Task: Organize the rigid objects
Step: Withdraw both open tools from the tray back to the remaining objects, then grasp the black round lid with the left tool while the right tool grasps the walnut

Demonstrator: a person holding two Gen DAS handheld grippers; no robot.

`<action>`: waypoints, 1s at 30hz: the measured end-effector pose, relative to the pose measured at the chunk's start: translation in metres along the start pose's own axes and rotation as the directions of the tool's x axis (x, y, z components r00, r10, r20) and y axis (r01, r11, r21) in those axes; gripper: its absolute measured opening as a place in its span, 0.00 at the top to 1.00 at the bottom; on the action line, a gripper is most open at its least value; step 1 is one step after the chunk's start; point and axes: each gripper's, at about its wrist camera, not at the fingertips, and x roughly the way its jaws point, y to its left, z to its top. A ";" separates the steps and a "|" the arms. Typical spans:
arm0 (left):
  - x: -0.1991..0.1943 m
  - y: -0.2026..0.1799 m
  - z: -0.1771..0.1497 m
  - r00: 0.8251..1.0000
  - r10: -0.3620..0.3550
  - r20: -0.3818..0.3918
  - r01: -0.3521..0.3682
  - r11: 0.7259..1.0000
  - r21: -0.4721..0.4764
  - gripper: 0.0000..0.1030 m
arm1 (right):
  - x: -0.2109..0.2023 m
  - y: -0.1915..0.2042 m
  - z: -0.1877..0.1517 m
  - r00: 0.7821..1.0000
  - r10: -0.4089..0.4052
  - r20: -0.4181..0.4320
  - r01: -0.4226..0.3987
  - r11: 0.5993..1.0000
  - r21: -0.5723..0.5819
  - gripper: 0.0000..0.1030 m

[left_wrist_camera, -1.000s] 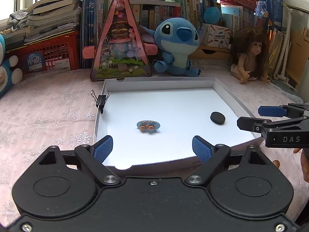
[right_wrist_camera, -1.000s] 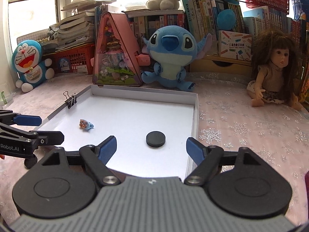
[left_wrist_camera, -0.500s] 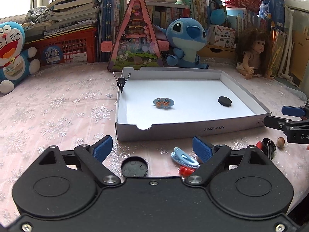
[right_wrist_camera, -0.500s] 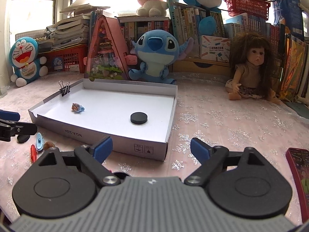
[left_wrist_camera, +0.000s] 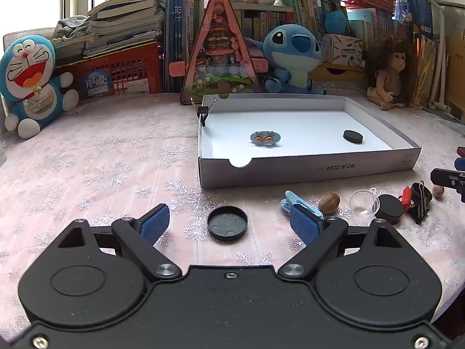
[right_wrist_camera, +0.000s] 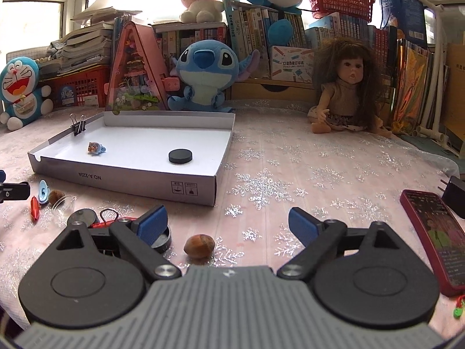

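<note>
Left hand-held gripper [left_wrist_camera: 229, 221] black, blue ribbed pads, silver screws; right hand-held gripper [right_wrist_camera: 228, 222] grey-ribbed body.

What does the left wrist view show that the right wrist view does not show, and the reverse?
Only the left wrist view: the upturned black lid between the open left gripper.
Only the right wrist view: the red phone, and a hazelnut before the open right gripper.
Both: the white box holding a black disc and a small blue toy.
</note>
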 end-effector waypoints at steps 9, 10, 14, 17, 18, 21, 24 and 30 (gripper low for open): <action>0.001 0.007 -0.008 1.000 0.007 -0.008 -0.007 1.000 -0.008 0.23 | -0.005 0.002 -0.016 0.999 -0.048 0.011 0.048 0.999 -0.024 0.08; 0.001 0.008 -0.008 1.000 0.007 -0.007 -0.007 1.000 -0.009 0.23 | -0.006 0.003 -0.018 0.998 -0.055 0.015 0.056 0.998 -0.034 0.08; 0.002 0.008 -0.010 1.000 0.013 -0.003 -0.013 1.000 -0.007 0.27 | -0.006 0.006 -0.021 0.999 -0.052 0.015 0.052 0.997 -0.054 0.08; 0.002 0.009 -0.011 1.000 0.021 -0.001 -0.021 1.000 -0.003 0.31 | -0.006 0.010 -0.022 0.999 -0.044 0.017 0.046 0.996 -0.078 0.10; 0.002 0.008 -0.011 1.000 0.023 0.000 -0.023 1.000 -0.001 0.31 | -0.005 0.012 -0.022 0.999 -0.043 0.016 0.044 0.996 -0.084 0.10; 0.002 0.007 -0.012 0.999 0.033 0.010 -0.033 0.999 0.011 0.38 | -0.004 0.014 -0.023 0.999 -0.031 0.012 0.032 0.995 -0.090 0.15; 0.003 0.005 -0.013 0.999 0.029 0.015 -0.029 0.999 0.022 0.49 | -0.004 0.016 -0.023 1.000 -0.015 0.011 0.016 0.995 -0.094 0.24; -0.001 0.004 -0.012 1.000 -0.001 0.018 0.001 1.000 -0.002 0.72 | -0.006 0.022 -0.020 1.000 0.020 -0.009 -0.021 0.995 -0.097 0.75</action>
